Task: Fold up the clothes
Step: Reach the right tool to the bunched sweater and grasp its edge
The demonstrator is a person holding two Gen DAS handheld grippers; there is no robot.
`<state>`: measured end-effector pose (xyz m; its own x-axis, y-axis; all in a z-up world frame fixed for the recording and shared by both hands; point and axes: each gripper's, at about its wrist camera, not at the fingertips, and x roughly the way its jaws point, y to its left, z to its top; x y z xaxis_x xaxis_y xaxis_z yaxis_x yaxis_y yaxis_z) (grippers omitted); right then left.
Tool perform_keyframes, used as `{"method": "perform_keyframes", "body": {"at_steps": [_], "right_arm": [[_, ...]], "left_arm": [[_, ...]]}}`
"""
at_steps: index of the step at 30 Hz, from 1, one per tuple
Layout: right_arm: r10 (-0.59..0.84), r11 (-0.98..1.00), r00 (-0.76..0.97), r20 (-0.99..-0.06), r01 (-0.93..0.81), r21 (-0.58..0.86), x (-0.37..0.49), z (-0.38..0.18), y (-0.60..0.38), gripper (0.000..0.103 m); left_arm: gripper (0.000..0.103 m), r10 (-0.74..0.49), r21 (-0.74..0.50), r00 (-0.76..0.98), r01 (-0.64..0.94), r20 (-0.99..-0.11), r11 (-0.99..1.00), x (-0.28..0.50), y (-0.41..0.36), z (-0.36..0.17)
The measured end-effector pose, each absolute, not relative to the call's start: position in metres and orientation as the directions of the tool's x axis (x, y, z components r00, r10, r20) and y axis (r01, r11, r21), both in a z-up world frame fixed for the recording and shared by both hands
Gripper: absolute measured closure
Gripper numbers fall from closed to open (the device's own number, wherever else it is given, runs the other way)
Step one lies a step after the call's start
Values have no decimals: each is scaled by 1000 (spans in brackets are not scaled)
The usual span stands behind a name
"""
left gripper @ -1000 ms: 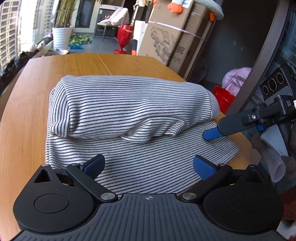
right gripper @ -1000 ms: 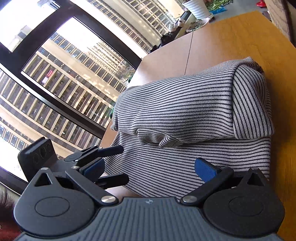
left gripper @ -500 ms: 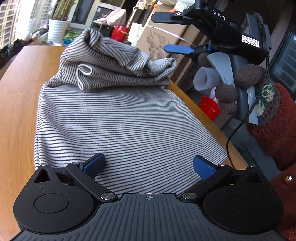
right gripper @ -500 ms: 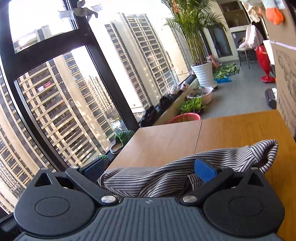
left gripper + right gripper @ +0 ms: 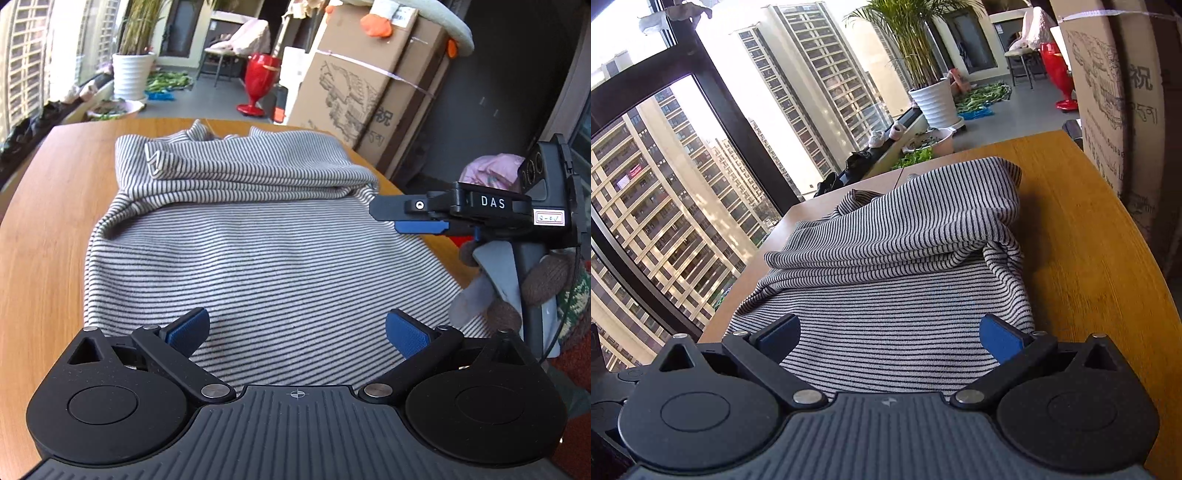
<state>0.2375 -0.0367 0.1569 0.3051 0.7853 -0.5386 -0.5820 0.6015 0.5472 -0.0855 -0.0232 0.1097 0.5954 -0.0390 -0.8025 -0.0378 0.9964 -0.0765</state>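
Striped garment (image 5: pixel 258 258): grey-white knit with thin dark stripes, lying on the wooden table (image 5: pixel 48 221); its near part is spread flat, its far part is bunched into a thick folded roll across the width.
Roll's edge: in the right wrist view the garment (image 5: pixel 886 295) has a loose hem sagging at the right end of the roll, close to the table's right edge (image 5: pixel 1089 258).
Left gripper (image 5: pixel 297 330): low over the near hem, blue pads spread wide apart, nothing between them.
Right gripper (image 5: pixel 890 332): fingers wide apart above the flat cloth, holding nothing; from the left wrist view it (image 5: pixel 413 218) points sideways at the roll's right end, with the person's gloved hand (image 5: pixel 517 288) on its handle.
Containers: large cardboard boxes (image 5: pixel 369 85) stand beyond the table, contents hidden; a white ribbed pot (image 5: pixel 131 74) holds a tall plant.
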Motion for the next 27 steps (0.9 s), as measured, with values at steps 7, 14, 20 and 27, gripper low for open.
{"method": "perform_keyframes", "body": {"at_steps": [7, 14, 20, 27], "right_arm": [[816, 527, 187, -547, -628, 572, 232, 153, -52, 0], [727, 527, 242, -643, -796, 296, 188, 152, -35, 0], [737, 470, 365, -569, -882, 43, 180, 167, 2, 14], [734, 349, 410, -541, -912, -217, 183, 151, 94, 68]], "left_arm": [[0, -33, -59, 591, -24, -806, 998, -185, -86, 144], [0, -82, -105, 616, -2, -783, 994, -293, -134, 159], [0, -105, -127, 669, 16, -736, 992, -363, -156, 183], [0, -156, -192, 711, 30, -685, 981, -414, -158, 194]]}}
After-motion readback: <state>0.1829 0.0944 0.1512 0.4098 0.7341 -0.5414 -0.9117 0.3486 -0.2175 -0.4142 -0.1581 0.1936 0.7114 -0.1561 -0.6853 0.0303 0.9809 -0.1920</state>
